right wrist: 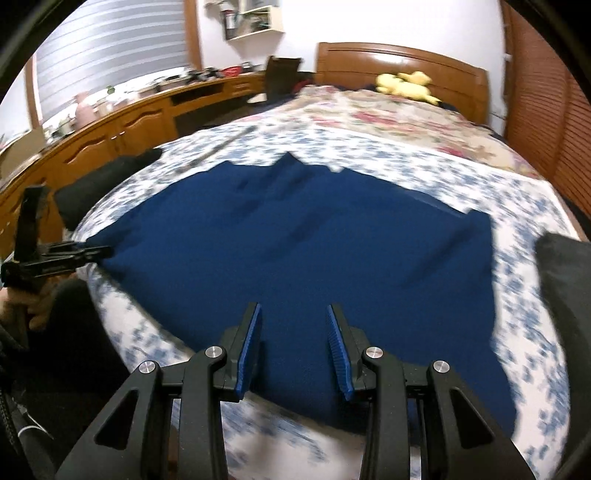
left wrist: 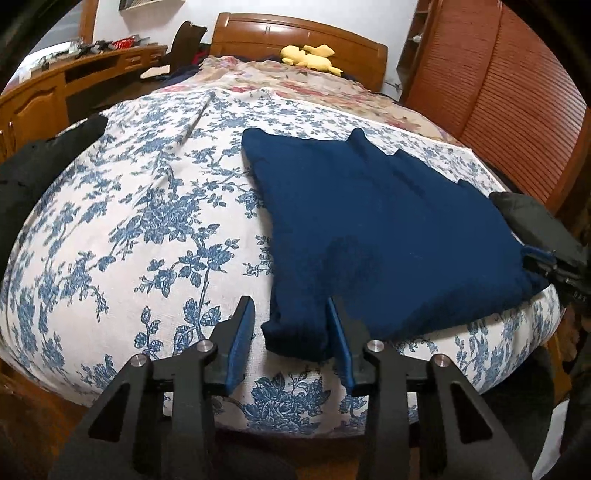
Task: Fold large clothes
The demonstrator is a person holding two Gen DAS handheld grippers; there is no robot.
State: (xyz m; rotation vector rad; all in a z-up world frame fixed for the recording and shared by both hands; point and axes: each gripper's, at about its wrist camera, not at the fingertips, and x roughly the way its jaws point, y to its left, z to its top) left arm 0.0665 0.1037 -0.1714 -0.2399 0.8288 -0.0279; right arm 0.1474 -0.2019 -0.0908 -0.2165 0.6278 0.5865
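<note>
A dark blue garment (left wrist: 369, 229) lies folded and flat on the blue-flowered bedspread (left wrist: 129, 229); it also fills the middle of the right wrist view (right wrist: 314, 243). My left gripper (left wrist: 291, 321) is open, its blue pads on either side of the garment's near left corner. It shows at the left of the right wrist view (right wrist: 98, 252), right at that corner. My right gripper (right wrist: 293, 332) is open and empty over the garment's near edge. In the left wrist view the right gripper (left wrist: 539, 258) sits at the garment's right corner. The right wrist view is blurred.
Black clothes (left wrist: 40, 158) lie at the bed's left edge and a dark item (right wrist: 565, 280) at its right. A yellow plush toy (left wrist: 310, 57) sits by the wooden headboard (left wrist: 295, 33). A wooden desk (right wrist: 122, 129) runs along the left, a slatted wardrobe (left wrist: 517, 92) stands on the right.
</note>
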